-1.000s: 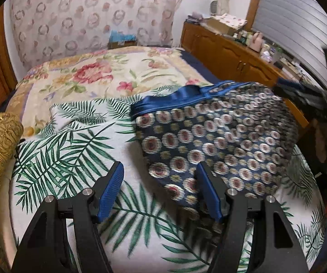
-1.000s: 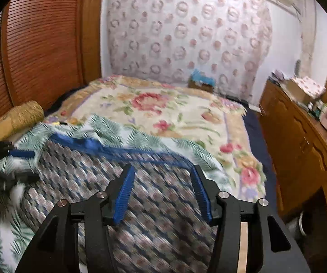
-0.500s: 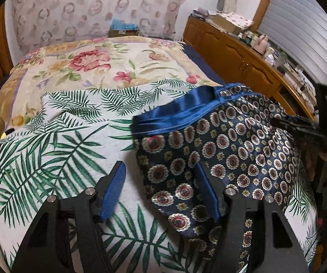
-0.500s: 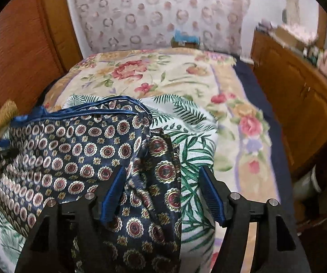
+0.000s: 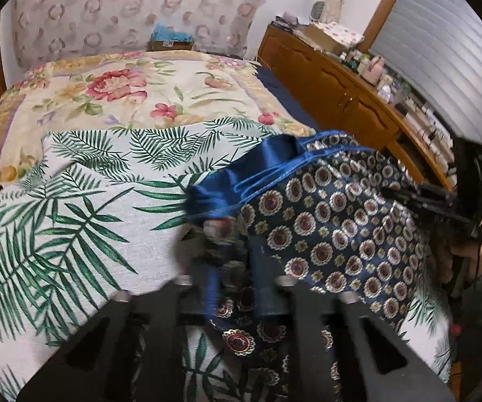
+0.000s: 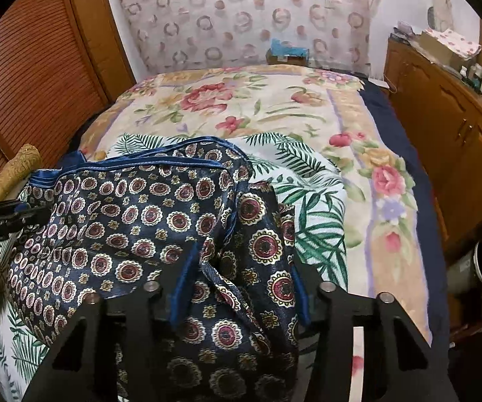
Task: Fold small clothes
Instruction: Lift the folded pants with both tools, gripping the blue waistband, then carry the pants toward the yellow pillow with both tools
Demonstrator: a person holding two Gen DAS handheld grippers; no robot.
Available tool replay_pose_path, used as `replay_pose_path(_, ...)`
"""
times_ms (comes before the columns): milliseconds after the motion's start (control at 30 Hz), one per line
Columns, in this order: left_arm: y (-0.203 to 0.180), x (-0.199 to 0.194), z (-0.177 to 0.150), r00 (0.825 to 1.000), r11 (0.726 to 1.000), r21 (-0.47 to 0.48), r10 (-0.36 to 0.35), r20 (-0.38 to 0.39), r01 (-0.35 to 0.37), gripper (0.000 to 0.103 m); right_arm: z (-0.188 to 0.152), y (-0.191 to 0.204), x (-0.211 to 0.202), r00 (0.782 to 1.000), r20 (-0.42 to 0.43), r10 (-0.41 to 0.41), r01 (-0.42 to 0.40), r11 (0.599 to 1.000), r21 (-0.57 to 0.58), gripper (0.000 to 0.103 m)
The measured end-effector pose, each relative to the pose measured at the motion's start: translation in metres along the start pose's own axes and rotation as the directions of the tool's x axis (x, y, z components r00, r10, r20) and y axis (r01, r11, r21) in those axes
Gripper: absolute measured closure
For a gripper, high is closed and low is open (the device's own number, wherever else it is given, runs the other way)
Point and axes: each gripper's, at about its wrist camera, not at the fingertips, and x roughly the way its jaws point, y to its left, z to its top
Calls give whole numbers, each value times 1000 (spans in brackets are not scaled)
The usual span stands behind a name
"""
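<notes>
Two grippers meet the patterned navy shorts (image 6: 147,221) on the palm-leaf cloth (image 5: 73,221). The left gripper (image 5: 232,268), blurred, has just closed nearly fully, pinching the fabric below the blue waistband (image 5: 241,184). The right gripper (image 6: 237,288), its jaws also just closing, stands half-spread with bunched cloth between; whether the pads press it is unclear. White lettering on the left gripper's body, seen in the right view, is too small to read.
</notes>
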Motion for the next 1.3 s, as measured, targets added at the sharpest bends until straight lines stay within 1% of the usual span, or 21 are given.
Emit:
replay_pose_path(67,-2,-1,-1,1000,1000,-2,-4,5,4,96,0,0,-1,1000,-6,24,-23,1000,13,73)
replay_pose_path(100,-4,-4,-3,1000,1000,6,2,11,-2,97,-1,0,-2,999,-10,36,-36,999,21,81)
replay_pose_path(133,-6,-6,-5,1000,1000,9,3,17,-4,97,-2,1,-5,999,-7,37,-37,999,22,86)
replay_pose_path(200,-11,-16,-7,999,1000,14,-11,37,11,97,-6,6,-10,1000,3,15,-15,1000,5,88)
replay_pose_path(267,-15,-29,-10,998,1000,19,-21,62,20,97,-10,10,-16,1000,16,0,0,1000,2,89)
replay_pose_path(333,-19,-47,-14,994,999,10,-46,97,45,98,-14,15,-23,1000,27,-14,14,1000,2,89)
replay_pose_path(400,-26,-66,-20,989,997,13,-72,133,70,98,-19,19,-33,999,54,-7,6,1000,12,90)
replay_pose_path(533,-41,-98,-32,980,996,46,-80,184,73,98,-29,29,-51,995,103,8,-10,1000,19,90)
replay_pose_path(733,-49,-141,-42,969,995,90,-58,238,38,98,-40,46,-85,983,180,22,-19,1000,-23,91)
replay_pose_path(967,-44,-191,-47,946,996,89,-52,321,24,98,-43,63,-117,967,254,33,-17,998,-66,91)
replay_pose_path(1167,-25,-230,-55,929,996,85,-2,371,-32,98,-37,89,-125,955,287,76,-38,990,-134,91)
replay_pose_path(1300,-4,-254,-68,918,995,70,41,393,-74,98,-30,106,-114,952,287,110,-56,980,-190,91)
